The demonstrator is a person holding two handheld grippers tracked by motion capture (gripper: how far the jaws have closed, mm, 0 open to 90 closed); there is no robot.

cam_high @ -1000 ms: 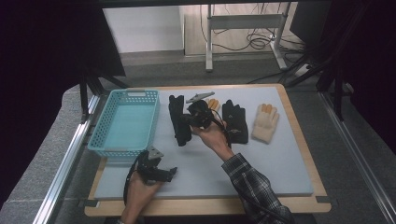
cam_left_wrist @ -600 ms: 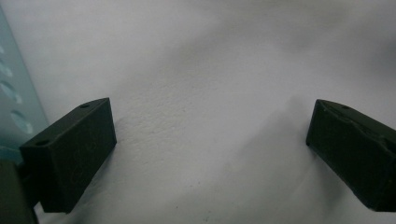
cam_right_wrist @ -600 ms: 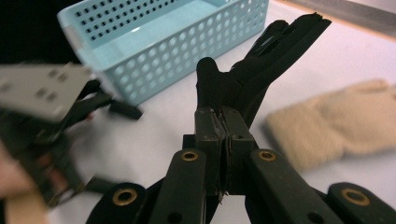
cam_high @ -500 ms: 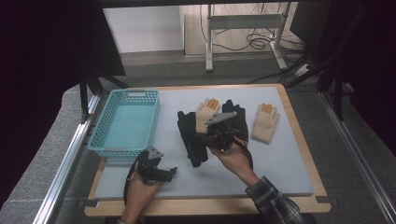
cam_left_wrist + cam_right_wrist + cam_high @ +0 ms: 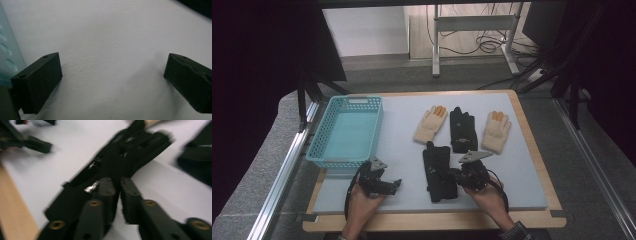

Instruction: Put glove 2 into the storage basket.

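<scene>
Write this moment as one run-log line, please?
right gripper: fingers just opening at black glove | left gripper: open over mat | basket, three more gloves

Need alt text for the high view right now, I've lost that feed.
The right gripper sits on a black fabric glove near the front of the grey mat. Behind lie two cream knit gloves flanking another black glove; a light blue plastic basket stands left, with the left gripper open below it.

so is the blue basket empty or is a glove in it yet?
Empty. The high view shows the blue basket with a bare floor; both cream gloves and both black gloves lie outside it on the grey mat.
</scene>
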